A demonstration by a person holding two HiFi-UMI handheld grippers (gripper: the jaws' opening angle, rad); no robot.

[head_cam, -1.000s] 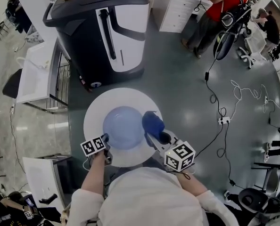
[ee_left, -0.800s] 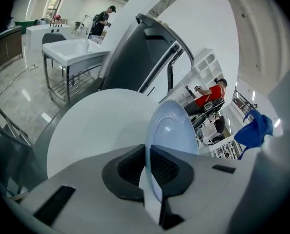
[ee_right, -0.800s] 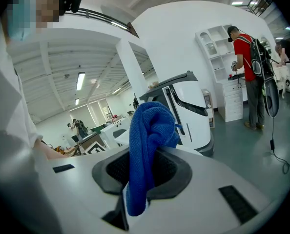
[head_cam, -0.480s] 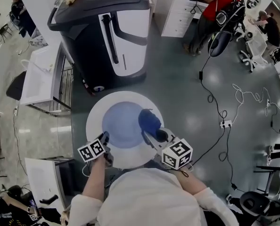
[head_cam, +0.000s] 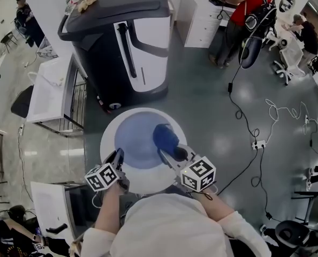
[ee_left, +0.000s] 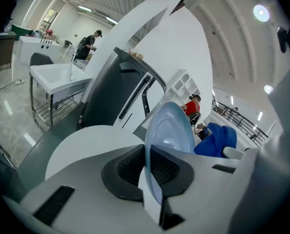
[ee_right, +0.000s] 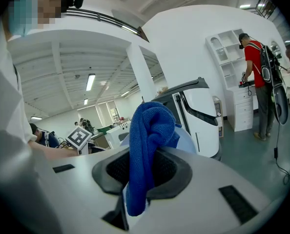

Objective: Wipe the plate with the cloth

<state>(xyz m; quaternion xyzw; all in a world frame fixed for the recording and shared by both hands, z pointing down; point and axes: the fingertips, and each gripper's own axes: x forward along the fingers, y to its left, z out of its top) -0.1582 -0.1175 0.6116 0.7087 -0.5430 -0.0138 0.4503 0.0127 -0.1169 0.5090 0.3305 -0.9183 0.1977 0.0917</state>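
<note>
- Head view: a pale blue translucent round plate (head_cam: 137,139) sits over the middle of a round white table (head_cam: 148,182).
- The left gripper (head_cam: 118,157) reaches in from the near left and meets the plate's near-left rim.
- The right gripper (head_cam: 171,154) comes in from the near right with a bunched, deep blue terry cloth (head_cam: 165,136), which lies against the right side of the plate.
- Beyond the table stands a large dark grey and white machine (head_cam: 121,36). At far right a person in a red top (head_cam: 247,4) is at a white cabinet.
- Left gripper view: the jaws are clamped on the plate's rim. The plate rises edge-on from between the pads, with the blue cloth just to its right and the white table below and to the left.
- Right gripper view: the jaws are closed on the cloth, which stands up in a fold above the pads and hangs down below them. The plate's pale edge shows just behind it.
</note>
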